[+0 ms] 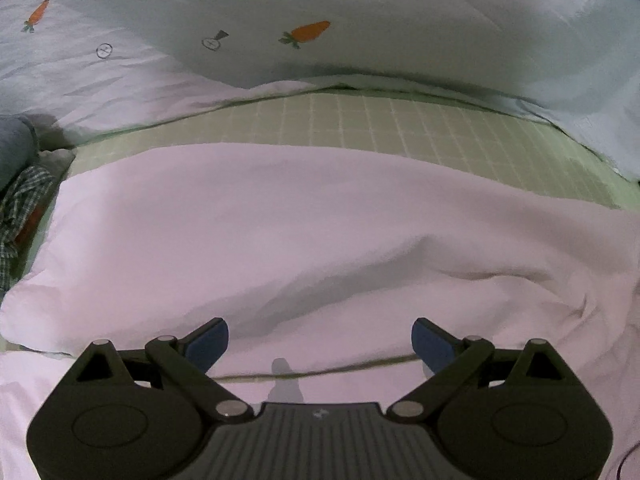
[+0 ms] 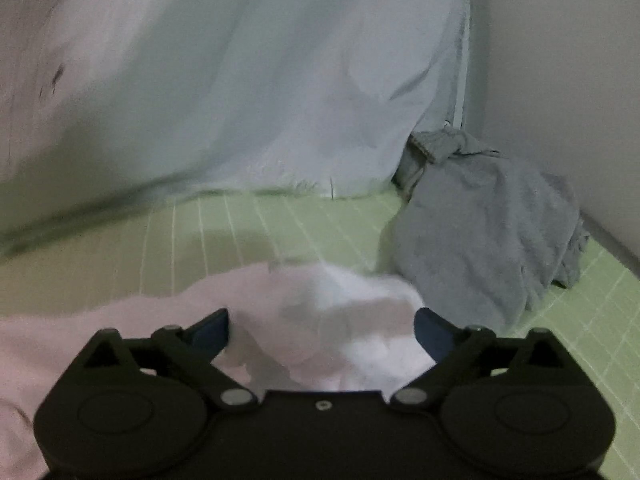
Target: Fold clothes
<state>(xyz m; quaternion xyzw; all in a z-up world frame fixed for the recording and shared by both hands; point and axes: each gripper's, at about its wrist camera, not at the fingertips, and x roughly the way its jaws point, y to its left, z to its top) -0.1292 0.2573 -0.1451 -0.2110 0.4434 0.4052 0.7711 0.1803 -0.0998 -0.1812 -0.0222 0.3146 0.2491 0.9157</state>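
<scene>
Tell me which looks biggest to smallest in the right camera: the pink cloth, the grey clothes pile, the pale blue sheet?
1. pale blue sheet
2. pink cloth and grey clothes pile: look alike in size, and the pink one is nearer and partly hidden, so unsure.

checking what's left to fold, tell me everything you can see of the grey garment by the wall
The grey garment is a soft, knit-looking piece, plain grey-blue, with a ribbed edge showing at its top. It sits unfolded in a crumpled heap on the green gridded mat, in the corner where the pale blue sheet meets the wall. Its near edge lies close to the pink cloth. The right tongs are open and not touching it.
</scene>
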